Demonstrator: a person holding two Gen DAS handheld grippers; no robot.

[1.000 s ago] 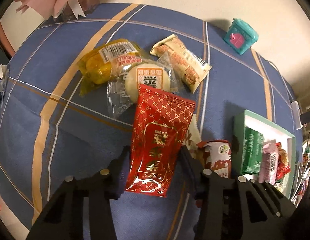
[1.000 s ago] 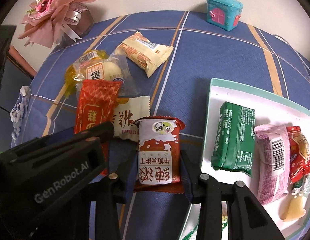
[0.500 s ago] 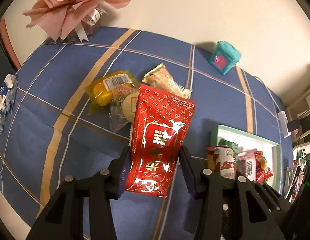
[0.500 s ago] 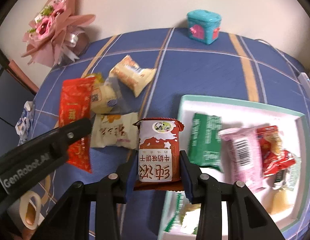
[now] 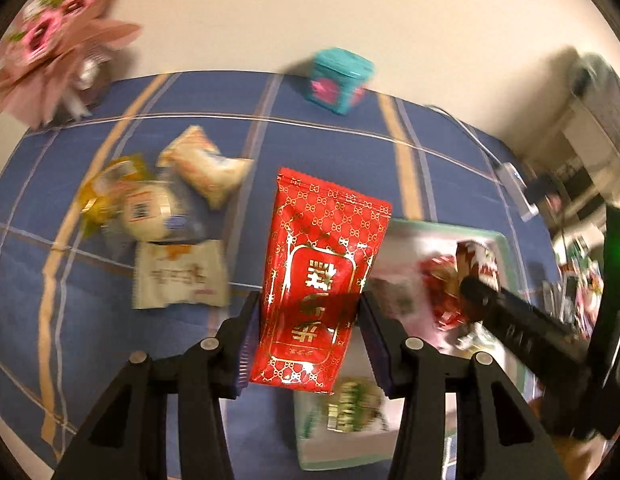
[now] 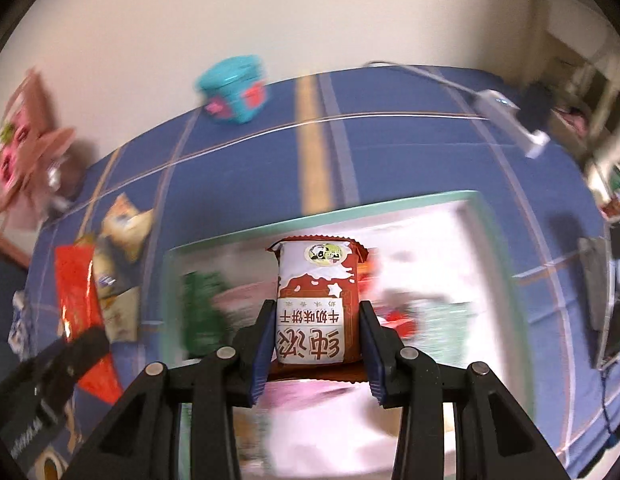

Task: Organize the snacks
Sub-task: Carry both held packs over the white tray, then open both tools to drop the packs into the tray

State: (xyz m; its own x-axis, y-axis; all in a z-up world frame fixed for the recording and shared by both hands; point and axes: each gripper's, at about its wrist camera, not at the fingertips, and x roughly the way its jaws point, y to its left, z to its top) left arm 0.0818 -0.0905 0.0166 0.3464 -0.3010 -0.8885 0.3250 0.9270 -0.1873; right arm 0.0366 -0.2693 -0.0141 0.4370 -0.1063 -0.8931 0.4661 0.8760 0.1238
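Both packets now hang over the tray [image 6: 497, 248]: right gripper [image 6: 314, 340] clamps 牛奶味饼干 biscuits [image 6: 317, 300], left gripper [image 5: 308, 338] red pouch [image 5: 321, 272].

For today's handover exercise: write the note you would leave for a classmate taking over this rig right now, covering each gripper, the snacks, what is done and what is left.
Left gripper: shut on the red packet, near the tray.
Right gripper: shut on the biscuit pack, over the tray.
Done: several snacks lie in the tray, blurred.
Left: release both packs into the tray, then fetch the four snacks still on the cloth, such as the white packet.
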